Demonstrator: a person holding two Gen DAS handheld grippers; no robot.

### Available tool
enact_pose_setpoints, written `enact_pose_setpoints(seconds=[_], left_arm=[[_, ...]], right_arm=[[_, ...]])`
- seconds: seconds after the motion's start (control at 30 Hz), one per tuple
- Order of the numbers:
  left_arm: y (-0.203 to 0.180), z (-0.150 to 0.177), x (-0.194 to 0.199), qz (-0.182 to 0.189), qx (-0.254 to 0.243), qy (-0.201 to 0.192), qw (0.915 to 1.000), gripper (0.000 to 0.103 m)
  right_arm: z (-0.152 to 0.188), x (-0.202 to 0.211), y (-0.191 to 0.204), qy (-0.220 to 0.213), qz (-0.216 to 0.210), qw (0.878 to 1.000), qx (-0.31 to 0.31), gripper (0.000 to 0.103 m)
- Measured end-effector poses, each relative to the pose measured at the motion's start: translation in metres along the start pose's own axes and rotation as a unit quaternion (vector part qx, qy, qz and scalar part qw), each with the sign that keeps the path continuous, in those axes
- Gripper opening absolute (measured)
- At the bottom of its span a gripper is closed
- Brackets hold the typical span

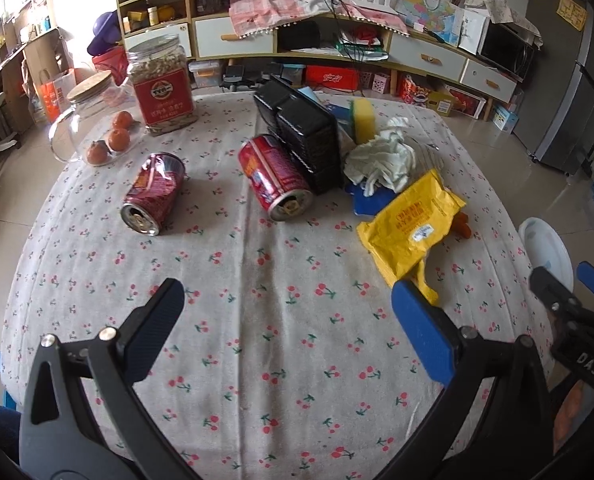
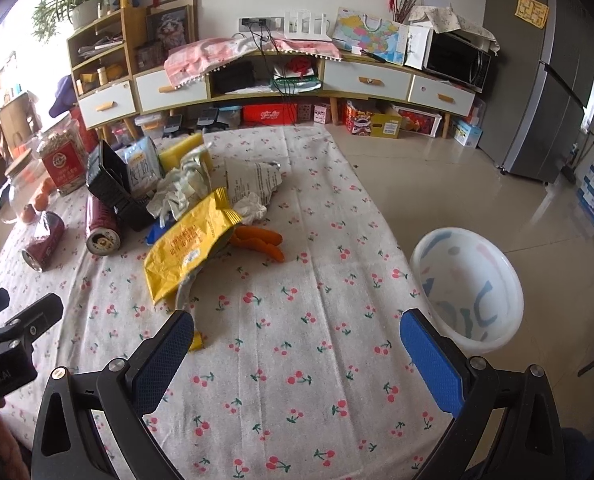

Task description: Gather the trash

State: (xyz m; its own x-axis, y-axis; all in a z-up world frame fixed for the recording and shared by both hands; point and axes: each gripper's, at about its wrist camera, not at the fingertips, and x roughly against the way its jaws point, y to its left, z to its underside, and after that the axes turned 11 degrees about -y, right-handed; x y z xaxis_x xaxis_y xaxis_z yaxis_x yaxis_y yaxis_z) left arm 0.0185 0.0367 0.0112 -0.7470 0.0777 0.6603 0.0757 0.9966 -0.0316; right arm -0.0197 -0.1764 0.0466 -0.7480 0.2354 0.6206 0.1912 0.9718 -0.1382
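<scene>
While nothing is yet lying in the white plastic basin (image 2: 467, 288) that is sitting on the floor just off the table's right edge, the collecting is looking barely begun, and every piece of rubbish is still waiting on the cherry-print tablecloth (image 1: 257, 320).

Going from the left, a crumpled red drink can (image 1: 153, 194) is lying on its side, open end toward the camera, near a clear glass jar with a cork lid (image 1: 89, 120) that is holding small oranges. Next, a second red can (image 1: 275, 178) is leaning against a tipped black plastic basket (image 1: 309, 140). Beyond that, a wad of white tissue (image 1: 381, 160) is sitting by a yellow sponge (image 1: 363, 118), and a flattened yellow foil snack bag (image 1: 409, 224) is sprawling toward the near edge, with orange carrot-like pieces (image 2: 259, 240) poking out beside it.

Both tools are hovering over the near side of the table, empty. On the left gripper (image 1: 289, 320) the jaws are standing spread wide, with the cans well ahead of it and the yellow bag's torn corner just beside its right finger. On the right gripper (image 2: 297, 344) the jaws are likewise standing apart, pinching nothing; the bag's lower corner is lying right by its left finger, and the basin is sitting just beyond its right finger, so the bag seems the likeliest first pick.
</scene>
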Motion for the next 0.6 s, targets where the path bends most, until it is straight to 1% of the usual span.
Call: enact_pose_setpoints(seconds=[0.03, 0.07, 0.13, 0.17, 0.2, 0.23, 0.3, 0.33, 0.4, 0.43, 0.47, 0.5, 0.6], left_arm=[[0.011, -0.008, -0.001, -0.007, 0.011, 0.001, 0.9999, 0.103], [0.023, -0.017, 0.000, -0.015, 0.023, -0.001, 0.9996, 0.103], [0.043, -0.034, -0.001, -0.027, 0.037, -0.002, 0.9989, 0.103], [0.051, -0.042, -0.001, -0.032, 0.039, -0.002, 0.9987, 0.103], [0.058, -0.048, -0.003, -0.038, 0.039, -0.003, 0.9985, 0.103], [0.063, -0.054, -0.005, -0.042, 0.038, -0.003, 0.9984, 0.103], [0.075, -0.062, -0.016, -0.034, 0.044, 0.011, 0.9984, 0.103], [0.083, -0.065, -0.022, -0.038, 0.052, 0.017, 0.9978, 0.103], [0.101, -0.069, -0.033, -0.059, 0.068, 0.024, 0.9956, 0.103], [0.108, -0.070, -0.038, -0.063, 0.078, 0.029, 0.9946, 0.103], [0.115, -0.070, -0.045, -0.064, 0.087, 0.036, 0.9935, 0.103], [0.120, -0.069, -0.052, -0.068, 0.091, 0.044, 0.9925, 0.102], [0.126, -0.067, -0.075, -0.076, 0.088, 0.069, 0.9909, 0.096]], right_arm=[[-0.009, 0.006, -0.001, -0.033, -0.007, 0.999, -0.004, 0.103], [-0.019, 0.013, -0.004, -0.054, -0.020, 0.998, -0.011, 0.103], [-0.037, 0.024, -0.008, -0.120, -0.060, 0.991, -0.024, 0.103], [-0.046, 0.022, -0.009, -0.122, -0.087, 0.988, -0.028, 0.103], [-0.056, 0.016, -0.008, -0.114, -0.098, 0.988, -0.024, 0.103], [-0.065, 0.011, -0.005, -0.110, -0.097, 0.989, -0.015, 0.103], [-0.082, -0.007, -0.001, -0.087, -0.103, 0.991, -0.010, 0.103], [-0.093, -0.016, 0.002, -0.075, -0.112, 0.991, -0.015, 0.103], [-0.106, -0.043, 0.004, -0.027, -0.135, 0.990, -0.037, 0.103], [-0.104, -0.058, 0.003, 0.002, -0.153, 0.987, -0.053, 0.103], [-0.106, -0.069, 0.008, 0.014, -0.161, 0.985, -0.059, 0.103], [-0.099, -0.076, 0.009, 0.026, -0.176, 0.981, -0.072, 0.103], [-0.079, -0.097, 0.021, 0.055, -0.202, 0.974, -0.083, 0.103]])
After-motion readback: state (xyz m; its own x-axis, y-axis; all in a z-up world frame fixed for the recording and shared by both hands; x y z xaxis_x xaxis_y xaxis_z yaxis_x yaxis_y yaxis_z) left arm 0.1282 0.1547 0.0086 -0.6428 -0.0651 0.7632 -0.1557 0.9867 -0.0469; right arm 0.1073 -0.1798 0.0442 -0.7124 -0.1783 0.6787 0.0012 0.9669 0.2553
